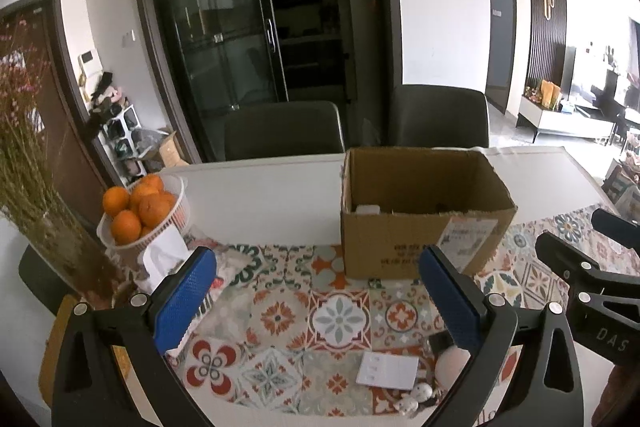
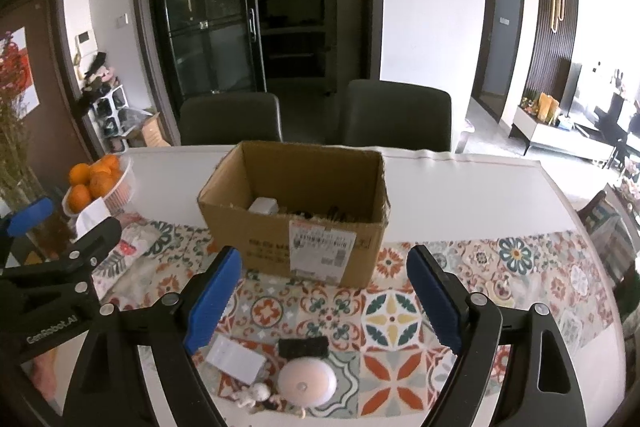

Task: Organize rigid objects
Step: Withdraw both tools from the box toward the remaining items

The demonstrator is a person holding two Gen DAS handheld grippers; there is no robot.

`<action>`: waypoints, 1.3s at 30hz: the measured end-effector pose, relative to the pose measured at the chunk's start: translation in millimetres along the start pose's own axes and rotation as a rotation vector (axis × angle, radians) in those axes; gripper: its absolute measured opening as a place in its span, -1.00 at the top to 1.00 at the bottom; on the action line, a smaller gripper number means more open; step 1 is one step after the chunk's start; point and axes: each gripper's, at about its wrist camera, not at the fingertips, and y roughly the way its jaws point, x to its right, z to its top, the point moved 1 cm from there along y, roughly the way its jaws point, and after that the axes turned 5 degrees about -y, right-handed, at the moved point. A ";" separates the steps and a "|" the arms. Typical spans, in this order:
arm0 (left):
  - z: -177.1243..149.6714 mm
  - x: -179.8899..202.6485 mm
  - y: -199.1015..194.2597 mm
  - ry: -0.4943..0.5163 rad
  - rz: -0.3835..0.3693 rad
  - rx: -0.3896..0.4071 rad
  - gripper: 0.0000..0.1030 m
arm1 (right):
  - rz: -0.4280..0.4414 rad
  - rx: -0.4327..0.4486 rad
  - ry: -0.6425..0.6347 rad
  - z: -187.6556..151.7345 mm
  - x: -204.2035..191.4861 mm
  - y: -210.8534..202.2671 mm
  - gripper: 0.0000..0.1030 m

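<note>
Both tongs up over the patterned cloth (image 2: 400, 311), and both spread wide with nothing in them: my left gripper (image 1: 320, 299) and my right gripper (image 2: 320, 303) alike. The little cluster waits at the near edge: a round white puck (image 2: 307, 383), a flat white card (image 2: 236, 359) to its left, a small black block (image 2: 303, 347) just behind it, and a tiny white figurine (image 2: 252, 395) in front. The cardboard box (image 2: 296, 215) stands open beyond them, already holding a white item or two (hard to make out what). I judge the puck is the right gripper's pick: drop straight down, centre the pads across its widest part, close gently so it doesn't squirt out, then lift clear of the block before swinging toward the box
</note>
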 end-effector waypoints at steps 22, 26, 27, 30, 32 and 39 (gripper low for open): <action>-67.3 -3.9 32.9 0.013 -0.022 -0.168 -1.00 | 0.051 -0.152 0.008 -70.5 -15.6 30.9 -0.65; -77.5 -3.8 42.4 0.013 -0.025 -0.199 -1.00 | 0.060 -0.184 0.014 -79.8 -16.3 40.1 -0.65; -79.7 -3.9 44.7 0.013 -0.028 -0.206 -1.00 | 0.061 -0.192 0.014 -82.0 -16.8 42.7 -0.65; -87.1 -4.7 52.3 0.013 -0.030 -0.229 -1.00 | 0.069 -0.219 0.017 -89.0 -18.7 51.2 -0.65; -93.0 -4.9 58.1 0.021 -0.024 -0.246 -1.00 | 0.071 -0.234 0.016 -94.0 -20.1 56.8 -0.65; -111.7 -5.4 73.8 0.034 -0.029 -0.302 -1.00 | 0.090 -0.295 0.036 -113.3 -21.9 77.8 -0.65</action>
